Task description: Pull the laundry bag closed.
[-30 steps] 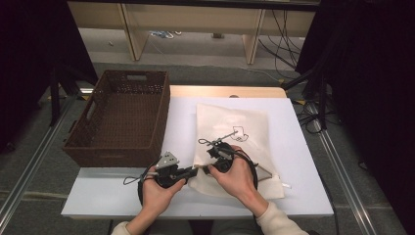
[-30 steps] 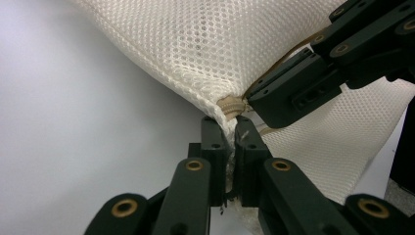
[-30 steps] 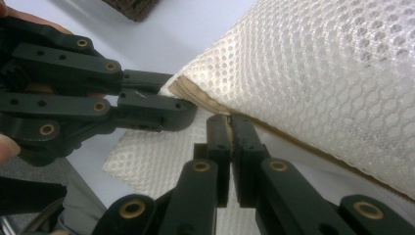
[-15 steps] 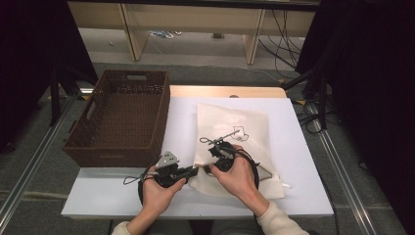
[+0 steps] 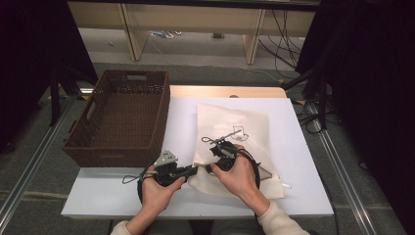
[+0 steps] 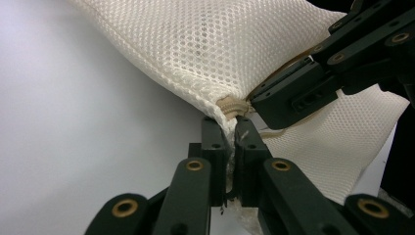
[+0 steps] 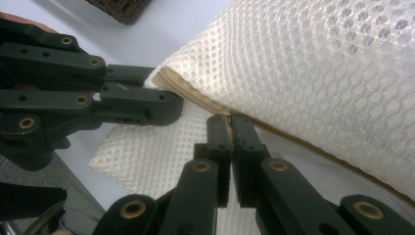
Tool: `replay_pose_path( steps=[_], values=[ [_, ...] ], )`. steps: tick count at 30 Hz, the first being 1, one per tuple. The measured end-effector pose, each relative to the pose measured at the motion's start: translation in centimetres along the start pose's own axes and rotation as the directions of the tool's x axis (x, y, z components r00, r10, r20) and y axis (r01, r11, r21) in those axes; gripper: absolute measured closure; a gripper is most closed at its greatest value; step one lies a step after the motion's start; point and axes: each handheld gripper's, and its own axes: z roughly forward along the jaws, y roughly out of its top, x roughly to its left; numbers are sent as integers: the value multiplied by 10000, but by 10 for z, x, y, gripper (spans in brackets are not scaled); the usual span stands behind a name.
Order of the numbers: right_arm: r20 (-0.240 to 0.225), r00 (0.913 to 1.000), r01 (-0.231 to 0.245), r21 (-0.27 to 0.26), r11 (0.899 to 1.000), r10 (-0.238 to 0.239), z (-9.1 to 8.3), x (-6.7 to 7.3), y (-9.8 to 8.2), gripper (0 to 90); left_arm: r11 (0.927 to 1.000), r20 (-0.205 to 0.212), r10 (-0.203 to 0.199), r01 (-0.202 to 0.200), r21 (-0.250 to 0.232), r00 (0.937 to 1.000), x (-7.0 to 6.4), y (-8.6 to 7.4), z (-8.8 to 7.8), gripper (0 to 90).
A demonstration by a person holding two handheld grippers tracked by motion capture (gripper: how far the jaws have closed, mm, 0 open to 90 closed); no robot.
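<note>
Surface: white bench (image 5: pixel 303 147), wooden strip along its far edge; grey floor, shelving behind.
Edges: brown wicker basket (image 5: pixel 120 117) overhangs the bench's left edge; right half and near-left corner lie bare.
Bag: cream mesh bag (image 5: pixel 235 132) lies mid-bench, reaching toward the near edge.
Left claw (image 6: pixel 230 128): clamped narrow on the bag's near-left corner at the zipper end.
Right claw (image 7: pixel 230 122): pinched tight on the zipper seam (image 7: pixel 195 95), just beside the left claw.
</note>
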Motion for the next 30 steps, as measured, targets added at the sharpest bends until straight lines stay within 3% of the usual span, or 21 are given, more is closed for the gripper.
replay_pose_path(
  steps=[13, 14, 15, 18, 20, 22, 23, 27, 30],
  values=[
    [-84, 9997, -219, 145, 9997, 220, -2, 0, 1, 885, 9995, 134, -287, 288, -88, 9995, -1, 0, 0, 851],
    [-85, 9995, -308, 152, 9994, 309, -3, 0, 1, 885, 9996, 114, -267, 267, -63, 9996, -1, 0, 0, 852],
    [-66, 9999, -109, 121, 9999, 110, -3, -2, 1, 885, 9996, 126, -277, 277, -70, 9995, -1, 0, 0, 851],
    [-54, 9994, -338, 228, 9992, 339, -3, -1, 1, 885, 9996, 98, -269, 270, -53, 9996, -2, 0, -1, 851],
    [-132, 9997, -177, 249, 9995, 180, -4, -2, 1, 885, 9998, 67, -213, 213, -48, 9998, -1, 0, -1, 852],
    [68, 9993, -383, 342, 9987, 381, -5, -1, 1, 885, 9996, 2, -251, 251, -141, 9997, 0, 1, -1, 852],
    [235, 9994, -253, 365, 9990, 245, -4, -3, 1, 885, 9997, -6, -196, 196, -149, 9998, 1, 1, -2, 852],
    [49, 9999, -118, 275, 9996, 117, -5, -5, 1, 885, 9999, -84, -84, 83, -115, 9999, 1, 1, -3, 852],
    [139, 9993, -365, 296, 9989, 361, -5, -3, 1, 884, 9998, -4, -150, 150, -152, 9999, 1, 0, -2, 852]
  ],
)
